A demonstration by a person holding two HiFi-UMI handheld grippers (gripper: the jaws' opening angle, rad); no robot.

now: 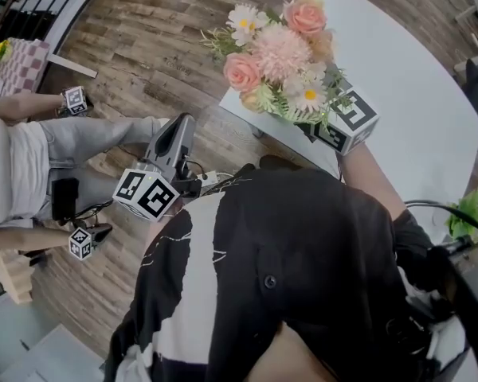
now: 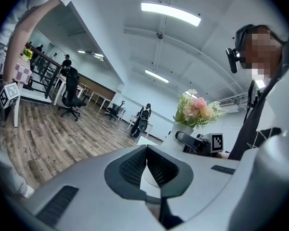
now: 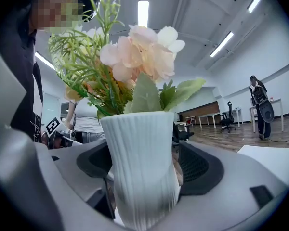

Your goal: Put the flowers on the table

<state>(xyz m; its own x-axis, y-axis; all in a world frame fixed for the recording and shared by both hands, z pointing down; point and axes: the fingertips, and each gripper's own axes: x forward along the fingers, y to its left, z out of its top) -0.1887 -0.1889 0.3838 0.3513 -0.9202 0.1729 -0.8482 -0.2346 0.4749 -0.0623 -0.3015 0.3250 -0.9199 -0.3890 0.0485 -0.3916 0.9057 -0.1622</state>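
**Head view.** I am looking down on the flowers (image 1: pixel 280 54), which are sitting over the near left corner of the white table (image 1: pixel 414 110). The right gripper (image 1: pixel 344 120) is reaching in under the blooms, so only its marker cube and rear body are showing. The left gripper (image 1: pixel 179 130) is hanging off the table to the left, over the wooden floor (image 1: pixel 143 46). The blooms are hiding the vase from this camera.

**Left gripper view.** The jaws are meeting at their tips and pinching nothing. The bouquet is showing far off to the right, upright on the white table, beside the other tool.

**Right gripper view.** The ribbed white vase (image 3: pixel 139 167) is standing upright between the jaws, which are spread wide. A thin gap is showing on each side, so I judge the pads are not pressing on it. White table surface is showing below the vase. The foot is blurred, so I am not confirming that it is fully seated.

**Finding.** The release step is in hand, and placement looks all but complete. The next move calls for drawing the right gripper straight back and level, with the jaws wide, so neither pad clips the vase. It is standing near the table corner, and a knock could tip it off.
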